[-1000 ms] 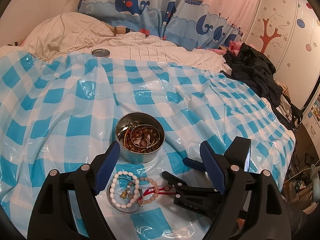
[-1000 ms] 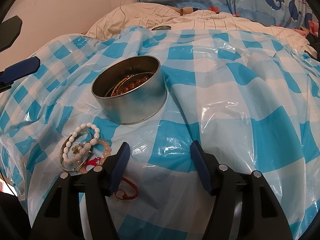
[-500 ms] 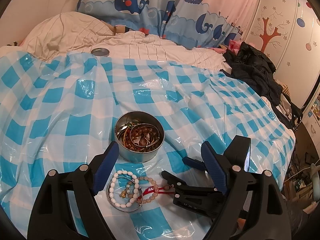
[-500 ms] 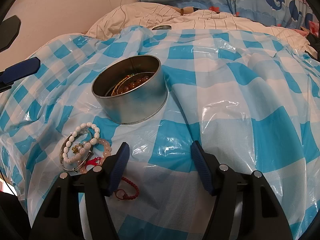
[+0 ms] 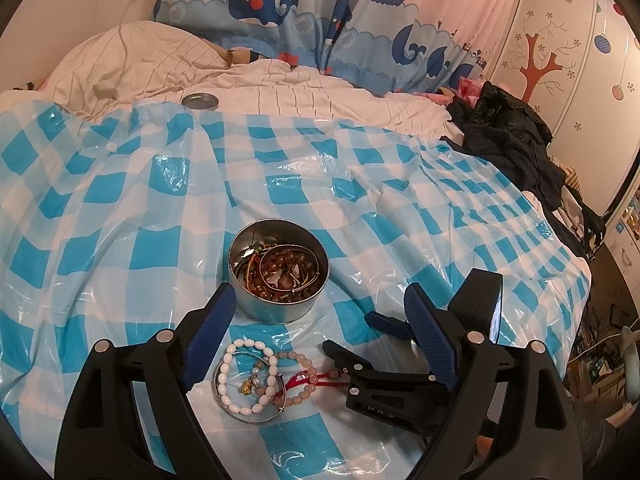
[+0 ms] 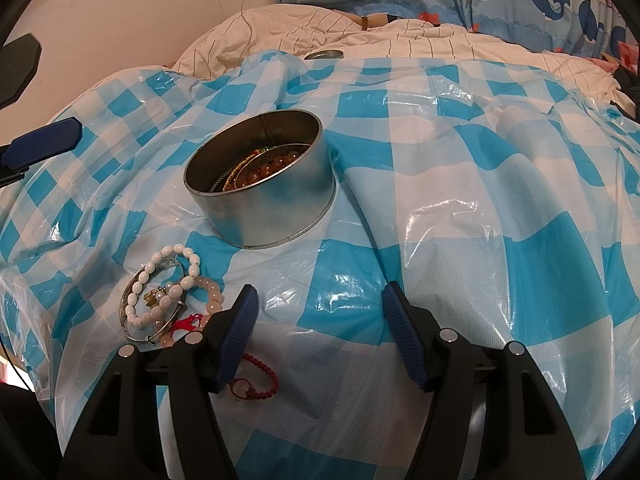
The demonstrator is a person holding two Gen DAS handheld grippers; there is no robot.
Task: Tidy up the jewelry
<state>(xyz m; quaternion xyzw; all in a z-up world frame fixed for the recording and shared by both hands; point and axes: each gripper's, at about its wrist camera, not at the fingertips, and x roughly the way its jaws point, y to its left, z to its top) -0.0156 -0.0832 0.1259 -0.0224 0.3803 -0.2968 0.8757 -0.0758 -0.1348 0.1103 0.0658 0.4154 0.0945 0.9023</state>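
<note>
A round metal tin stands on the blue-checked plastic sheet, with brown bead bracelets and bangles inside. Just in front of it lies a small heap: a white bead bracelet, a silver bangle, a pink bead bracelet and a red cord bracelet. My left gripper hangs open above the heap, holding nothing. My right gripper is open too, low over bare sheet right of the heap. The tin is beyond it, and the red cord bracelet lies partly under its left finger.
The tin's lid rests far back on the striped white bedding. Dark clothes are piled at the right edge of the bed. A whale-print curtain hangs behind. The sheet is wrinkled and drops away at the near and right edges.
</note>
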